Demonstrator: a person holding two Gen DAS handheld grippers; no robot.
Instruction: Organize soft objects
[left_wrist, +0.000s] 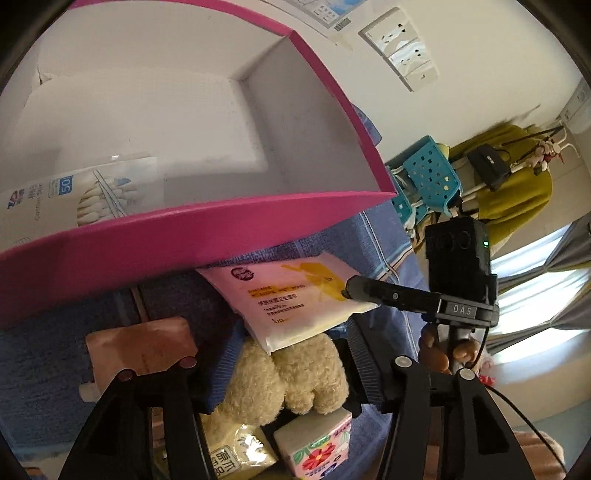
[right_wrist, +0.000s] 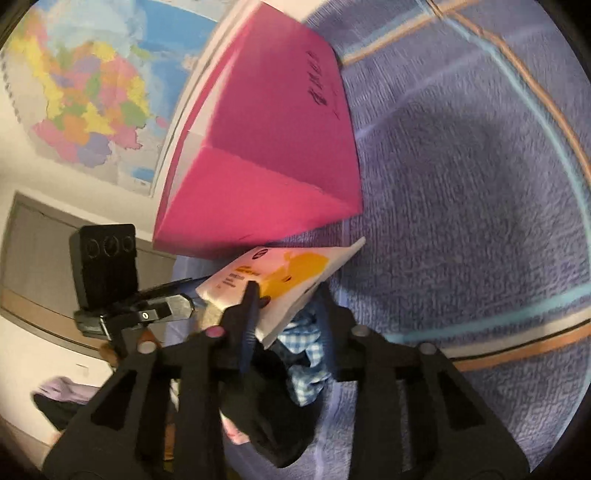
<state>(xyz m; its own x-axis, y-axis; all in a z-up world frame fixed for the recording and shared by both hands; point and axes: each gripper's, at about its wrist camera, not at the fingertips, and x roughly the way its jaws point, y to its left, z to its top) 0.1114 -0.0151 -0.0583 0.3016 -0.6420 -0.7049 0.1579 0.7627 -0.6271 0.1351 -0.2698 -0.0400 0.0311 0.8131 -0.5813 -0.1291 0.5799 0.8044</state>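
Blanket (right_wrist: 461, 177): blue-purple, ribbed, with orange and pale-blue stripes; carries everything below.

Box (left_wrist: 207, 236): magenta outside, white inside, open-topped, tilted; in the left wrist view its near wall hangs over the wipes and the toy. Its outer walls (right_wrist: 266, 155) fill the upper middle of the right wrist view, black lettering on one face.

Swab pack (left_wrist: 74, 195): white and blue, marked "50", lying inside the box against its near left wall.

Plush toy (left_wrist: 295, 373): cream, curly pile, on the blanket below the box, partly under the wipes. It sits between the fingers of the left gripper (left_wrist: 273, 369); whether those fingers press it cannot be told.

Wipes (left_wrist: 295, 299): flat pink-and-white packet with a yellow patch and printed text, held tilted off the blanket, its upper edge just under the box's near wall. In the right wrist view the same packet (right_wrist: 280, 280) is pinched at its lower edge.

Right gripper (right_wrist: 286, 306): black, clenched on the wipes; in the left wrist view one finger (left_wrist: 369, 290) lies across the packet's right corner.

Brown pouch (left_wrist: 140, 343): on the blanket, left of the toy, behind the left finger.

Tissue packs: one floral pink (left_wrist: 317, 446), one yellow (left_wrist: 236, 454), at the bottom edge below the toy.

Checked cloth (right_wrist: 306, 354): blue-white, beneath the right gripper.
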